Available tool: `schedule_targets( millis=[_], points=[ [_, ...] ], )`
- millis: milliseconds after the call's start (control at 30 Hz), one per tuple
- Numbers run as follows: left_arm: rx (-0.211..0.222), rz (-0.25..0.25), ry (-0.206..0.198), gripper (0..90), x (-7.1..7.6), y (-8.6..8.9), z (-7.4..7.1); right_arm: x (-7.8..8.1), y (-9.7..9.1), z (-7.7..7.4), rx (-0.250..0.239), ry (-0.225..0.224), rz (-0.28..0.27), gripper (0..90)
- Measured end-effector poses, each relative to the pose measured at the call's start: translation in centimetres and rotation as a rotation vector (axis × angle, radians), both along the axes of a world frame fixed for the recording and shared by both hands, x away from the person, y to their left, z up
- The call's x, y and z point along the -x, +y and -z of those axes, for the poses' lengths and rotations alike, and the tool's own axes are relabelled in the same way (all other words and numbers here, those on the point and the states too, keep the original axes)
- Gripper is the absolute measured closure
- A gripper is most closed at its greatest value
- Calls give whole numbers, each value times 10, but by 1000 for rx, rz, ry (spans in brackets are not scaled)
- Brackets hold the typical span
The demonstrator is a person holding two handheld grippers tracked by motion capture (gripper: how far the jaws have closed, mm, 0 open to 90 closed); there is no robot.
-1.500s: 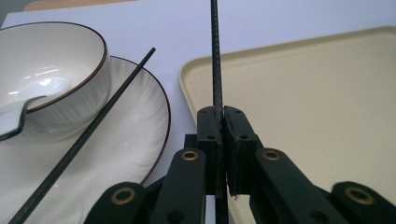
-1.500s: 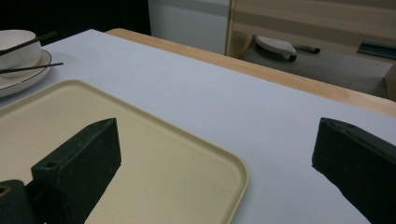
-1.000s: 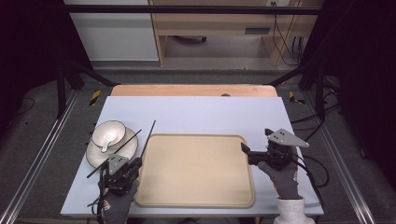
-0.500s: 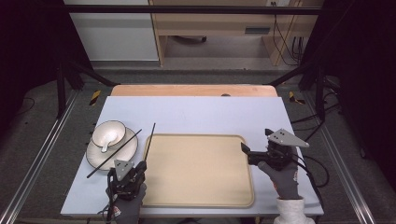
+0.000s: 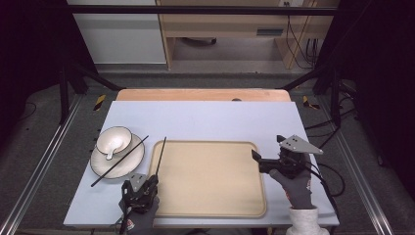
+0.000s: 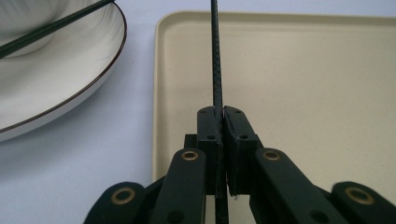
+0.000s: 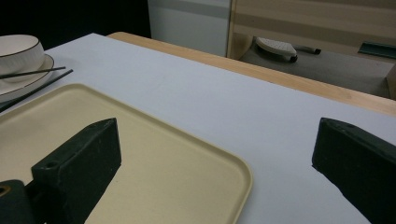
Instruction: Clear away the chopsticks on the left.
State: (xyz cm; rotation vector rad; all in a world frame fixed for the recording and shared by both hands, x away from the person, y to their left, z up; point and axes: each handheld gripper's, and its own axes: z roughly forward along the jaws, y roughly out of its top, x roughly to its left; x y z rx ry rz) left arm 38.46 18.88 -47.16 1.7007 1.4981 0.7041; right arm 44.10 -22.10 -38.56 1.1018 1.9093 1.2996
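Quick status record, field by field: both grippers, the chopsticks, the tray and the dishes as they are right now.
left gripper: shut on one chopstick, near the tray's left edge
held chopstick: runs forward along the tray's left rim
other chopstick: lies across the plate, its near end out over the table
right gripper: open, holding nothing, at the tray's right edge
tray: beige, nothing on its surface
plate: white, left of the tray
bowl: sits on the plate, with a white spoon in it
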Motion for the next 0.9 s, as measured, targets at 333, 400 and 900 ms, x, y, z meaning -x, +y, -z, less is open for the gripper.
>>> schedule_targets(
  millis=[333,400,900],
  points=[
    [-13,-3,35,855,-2,-1,7,1,2,0,7,0,-2,16],
    [-10,-3,42,855,-3,-2,9,1,3,0,7,1,-4,16],
    [-26,1,54,849,-5,-5,13,0,4,1,17,5,-7,16]
  ],
)
